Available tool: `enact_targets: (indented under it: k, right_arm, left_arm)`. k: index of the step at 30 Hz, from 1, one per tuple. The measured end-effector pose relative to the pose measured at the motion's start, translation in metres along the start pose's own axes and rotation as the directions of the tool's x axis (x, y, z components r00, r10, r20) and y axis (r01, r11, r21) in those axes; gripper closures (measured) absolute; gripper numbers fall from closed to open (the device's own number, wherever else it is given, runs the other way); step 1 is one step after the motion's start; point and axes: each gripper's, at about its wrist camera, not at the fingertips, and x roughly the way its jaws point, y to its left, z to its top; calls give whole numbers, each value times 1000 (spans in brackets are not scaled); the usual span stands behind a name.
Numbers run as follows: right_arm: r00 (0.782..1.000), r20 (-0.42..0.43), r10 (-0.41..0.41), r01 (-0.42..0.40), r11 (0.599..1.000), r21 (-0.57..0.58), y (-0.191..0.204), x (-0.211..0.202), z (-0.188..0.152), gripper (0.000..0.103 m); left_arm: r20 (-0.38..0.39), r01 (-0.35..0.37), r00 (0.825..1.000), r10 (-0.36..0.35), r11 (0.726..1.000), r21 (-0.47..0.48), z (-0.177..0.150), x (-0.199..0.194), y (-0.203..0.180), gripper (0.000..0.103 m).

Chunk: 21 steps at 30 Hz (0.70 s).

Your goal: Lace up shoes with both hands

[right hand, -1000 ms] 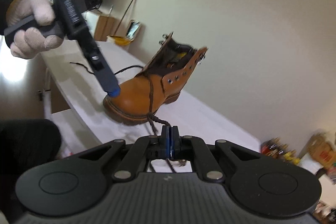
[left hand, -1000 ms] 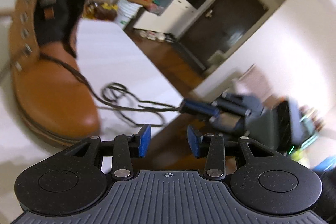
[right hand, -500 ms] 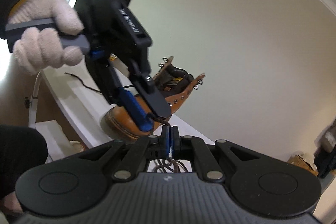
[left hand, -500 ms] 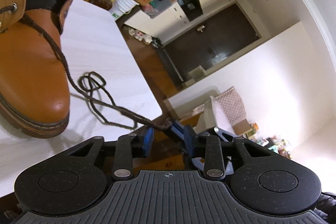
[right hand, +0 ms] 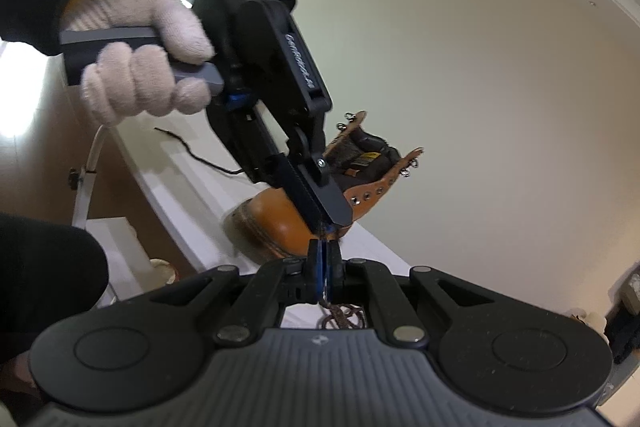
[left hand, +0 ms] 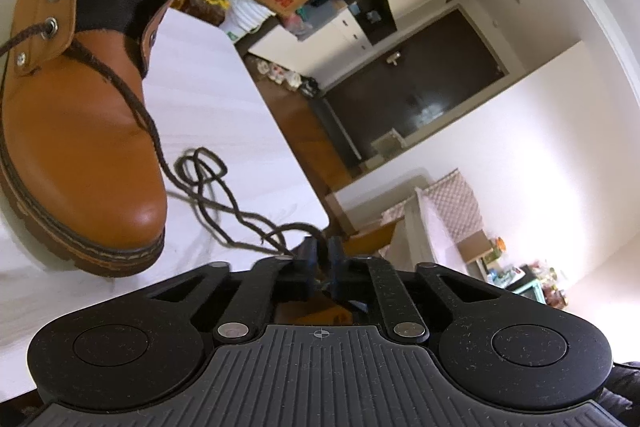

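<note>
Closes the left gripper [right hand: 326, 223] onto the dark lace [left hand: 208, 195]: jaws just drawn in from a wide spread, now pinching the strand right at the tip of the right gripper [right hand: 323, 267]. Keeps the right jaws pressed together on the same lace, with a loose tangle hanging behind them. Brings the two tools tip to tip, where a second ago stood well apart. Leaves the tan boot [left hand: 80, 147] upright on the white tabletop [left hand: 208, 87], near its edge, lace threaded only through the lowest eyelets and trailing in loops past the toe towards the jaws. Reads as a hand-over of the lace from right to left, probably ahead of threading the next eyelet. Needs the right jaws to let go before any pull, else risks dragging the boot along the tabletop.
</note>
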Motion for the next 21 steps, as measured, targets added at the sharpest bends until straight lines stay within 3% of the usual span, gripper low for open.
enact_targets:
  k: [7, 11, 14, 21]
  right_arm:
    - [999, -6, 35, -35, 998, 51, -5, 3, 1, 99]
    - [996, 28, 86, -90, 969, 228, -26, 6, -5, 87]
    - [995, 40, 88, -96, 944, 315, -43, 10, -7, 86]
    - [988, 66, 136, -149, 949, 277, -53, 33, -2, 87]
  left_arm:
    - [16, -14, 1000, 13, 997, 79, 3, -9, -3, 100]
    - [36, -11, 999, 7, 993, 120, 11, -30, -5, 100]
    - [29, 8, 1000, -13, 986, 164, 15, -42, -9, 100]
    - [1, 12, 1000, -12, 967, 253, 15, -57, -21, 100]
